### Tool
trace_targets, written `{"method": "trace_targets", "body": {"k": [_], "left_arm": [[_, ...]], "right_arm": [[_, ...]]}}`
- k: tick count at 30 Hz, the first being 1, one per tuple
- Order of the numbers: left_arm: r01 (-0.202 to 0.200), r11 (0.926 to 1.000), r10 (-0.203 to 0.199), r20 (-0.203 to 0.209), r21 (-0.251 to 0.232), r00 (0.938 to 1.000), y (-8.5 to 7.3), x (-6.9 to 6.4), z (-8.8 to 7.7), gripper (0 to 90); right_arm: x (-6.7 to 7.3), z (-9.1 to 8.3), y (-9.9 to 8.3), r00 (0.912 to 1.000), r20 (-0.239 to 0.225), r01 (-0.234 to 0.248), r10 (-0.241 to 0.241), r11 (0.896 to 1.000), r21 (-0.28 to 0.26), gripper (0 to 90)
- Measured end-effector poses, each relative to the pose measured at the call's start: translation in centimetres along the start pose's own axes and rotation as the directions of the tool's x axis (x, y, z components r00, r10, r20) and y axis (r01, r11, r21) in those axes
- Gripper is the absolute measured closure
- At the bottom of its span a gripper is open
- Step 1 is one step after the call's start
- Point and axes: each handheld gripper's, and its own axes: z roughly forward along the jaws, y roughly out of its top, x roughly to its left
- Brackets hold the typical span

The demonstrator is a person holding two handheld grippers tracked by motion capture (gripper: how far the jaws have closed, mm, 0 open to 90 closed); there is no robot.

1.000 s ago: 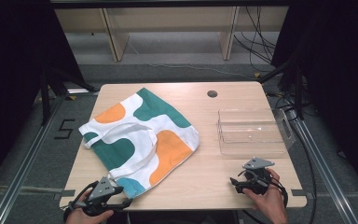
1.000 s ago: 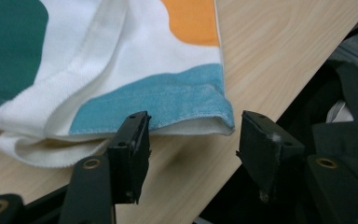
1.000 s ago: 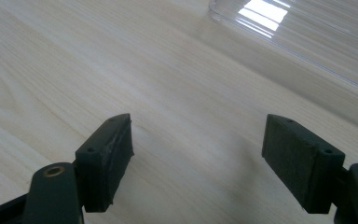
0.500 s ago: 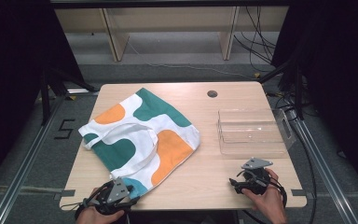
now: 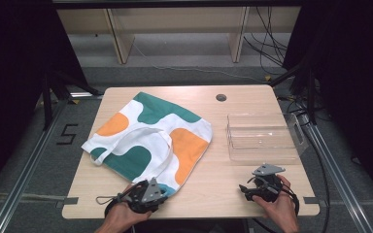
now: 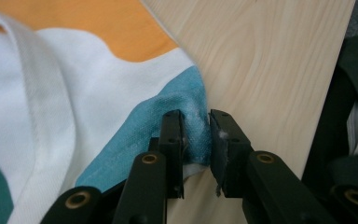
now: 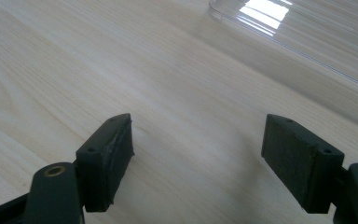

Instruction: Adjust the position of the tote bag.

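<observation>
White tote bag with green, orange and blue blotches; pale wood table; clear tray

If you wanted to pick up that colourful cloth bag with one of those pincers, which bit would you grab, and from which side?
Probably the blue near corner of the tote bag, reached from the table's near edge. The bag lies flat, so a corner gives a thin edge to pinch. The left gripper has just been closing there, the corner bunched between its fingers. The handle loop would also do, though it lies farther in.
</observation>
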Motion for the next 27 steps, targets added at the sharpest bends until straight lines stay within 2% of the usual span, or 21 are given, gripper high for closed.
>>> {"method": "trace_targets", "body": {"k": [5,6,9,10,13,14,15,16,17,18,19,21,22,23,24,25,26,27], "left_arm": [[-0.023,0.9997,0.023,0.021,0.001,0.9995,3.5,-0.5,2.9,75.1],[-0.018,0.9998,0.019,0.03,-0.007,0.9994,4.0,-0.5,3.4,75.1],[-0.008,0.9998,0.009,0.046,-0.018,0.9989,5.8,-0.5,5.0,75.1],[0.009,0.9996,-0.008,0.049,-0.027,0.9988,6.6,-0.6,5.7,74.9],[0.005,0.9993,-0.003,0.053,-0.037,0.9986,7.8,-0.6,6.7,74.2],[0.012,0.9985,-0.009,0.072,-0.053,0.9974,8.0,-0.6,6.8,70.3],[0.021,0.9976,-0.015,0.089,-0.067,0.9959,8.0,-0.5,6.5,70.3],[0.034,0.9961,-0.025,0.109,-0.081,0.9937,7.9,-0.4,6.0,59.2],[0.045,0.994,-0.034,0.106,-0.099,0.9937,7.8,-0.3,5.3,59.2],[0.036,0.993,-0.026,0.088,-0.113,0.9958,7.6,-0.1,4.5,46.0],[0.033,0.9912,-0.022,0.087,-0.128,0.9959,7.3,0.2,3.6,46.0],[0.068,0.9841,-0.056,0.081,-0.164,0.9952,6.3,0.9,1.4,36.7],[0.057,0.9828,-0.046,0.066,-0.176,0.9968,5.6,1.6,0.2,35.3],[0.081,0.9805,-0.076,0.034,-0.179,0.9965,4.5,2.4,-1.2,33.6],[0.105,0.9781,-0.104,0.011,-0.18,0.9945,3.4,3.3,-2.3,32.0],[0.13,0.9739,-0.133,-0.001,-0.186,0.9912,2.6,4.0,-3.0,30.7],[0.166,0.9697,-0.176,-0.04,-0.179,0.9836,0.9,5.3,-4.4,29.9],[0.181,0.964,-0.199,-0.082,-0.195,0.9765,-0.6,6.4,-5.2,29.5]], "right_arm": [[0.0,-0.1,0.0,1.0,-0.003,0.007,-0.007,1.0,-0.007,25.6],[0.1,-0.1,0.1,1.0,-0.005,-0.008,0.008,1.0,-0.006,25.6],[-0.1,-0.1,0.0,0.9999,0.0,0.011,-0.011,1.0,-0.02,25.6],[0.0,-0.2,0.1,1.0,-0.004,-0.008,0.008,1.0,-0.016,25.6],[0.0,-0.3,0.1,0.9999,-0.004,-0.01,0.01,1.0,-0.01,25.6],[-0.2,-0.2,0.0,0.9999,0.002,0.017,-0.017,1.0,-0.023,25.6],[-0.2,-0.2,0.0,0.9999,0.002,0.017,-0.017,1.0,-0.023,25.6],[-0.1,-0.3,0.0,0.9999,-0.003,0.014,-0.014,1.0,-0.027,25.6],[-0.1,-0.3,0.0,0.9999,-0.003,0.014,-0.014,1.0,-0.027,25.6],[0.1,-0.3,0.1,0.9999,-0.009,0.005,-0.005,0.999,-0.035,25.6],[0.1,-0.3,0.1,0.9999,-0.009,0.005,-0.005,0.999,-0.035,25.6],[0.5,-0.4,0.3,0.9997,-0.017,0.019,-0.02,0.999,-0.047,25.6],[0.7,-0.5,0.5,0.9996,-0.026,0.012,-0.014,0.999,-0.047,25.6],[0.9,-0.5,0.6,0.9993,-0.032,0.017,-0.019,0.998,-0.06,25.6],[1.1,-0.4,0.9,0.9982,-0.04,0.041,-0.045,0.995,-0.094,25.6],[1.5,-0.5,1.1,0.9975,-0.053,0.041,-0.046,0.995,-0.092,25.0],[1.7,-0.4,1.2,0.9962,-0.061,0.055,-0.062,0.992,-0.111,24.3],[2.4,-0.5,1.5,0.9937,-0.099,0.042,-0.052,0.994,-0.103,23.8]]}}
